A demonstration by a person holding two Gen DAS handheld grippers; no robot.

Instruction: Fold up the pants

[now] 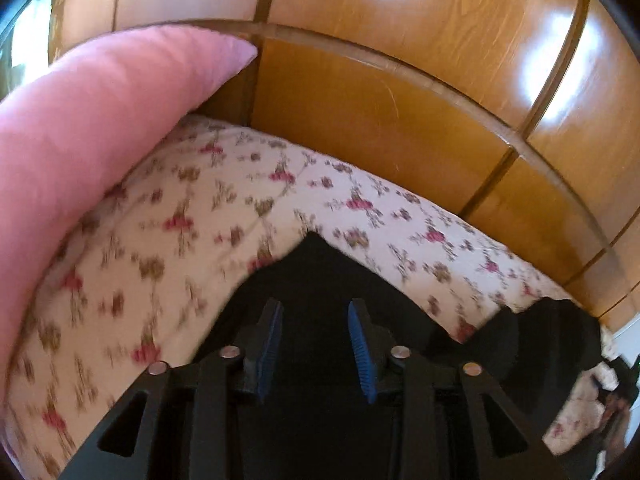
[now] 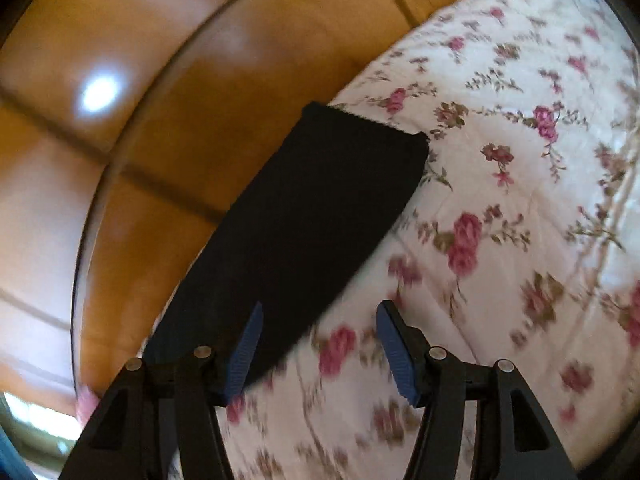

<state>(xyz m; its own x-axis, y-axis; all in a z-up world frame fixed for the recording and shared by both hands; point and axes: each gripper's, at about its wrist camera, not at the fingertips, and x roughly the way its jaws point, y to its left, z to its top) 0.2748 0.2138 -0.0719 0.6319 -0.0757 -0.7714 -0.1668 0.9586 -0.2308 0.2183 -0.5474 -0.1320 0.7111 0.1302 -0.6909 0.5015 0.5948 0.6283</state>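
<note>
**A:** Black cloth fills the space under your left gripper (image 1: 316,344) in the left wrist view: that is the pants (image 1: 320,280), lying on the flowered bedspread (image 1: 180,216). Your blue pads (image 1: 269,354) stand apart with nothing pinched; the cloth lies below them, and I can't tell whether the tips touch it.

**B:** What else do you see there?

**A:** A pink pillow (image 1: 100,100) at the left, resting on the bedspread, and a wooden headboard (image 1: 360,112) behind. More black cloth shows near the right edge, though I can't tell if it belongs to the same pants.

**B:** And the right wrist view?

**A:** Your right gripper (image 2: 320,344) also has its fingers spread and empty. One pad (image 2: 246,354) sits over the near end of the pants (image 2: 312,208); the other hangs over bare bedspread (image 2: 500,200). The pants lie as one long flat strip along the bed's edge beside the wooden panel (image 2: 140,128), the far end square and neat.

**B:** So how far along are you?

**A:** I'd judge the legs are laid one over the other, so the lengthwise fold looks done. The strip still looks long, so folding it end to end is probably left.

**B:** Any boxes or baskets?

**A:** None in either view.
</note>
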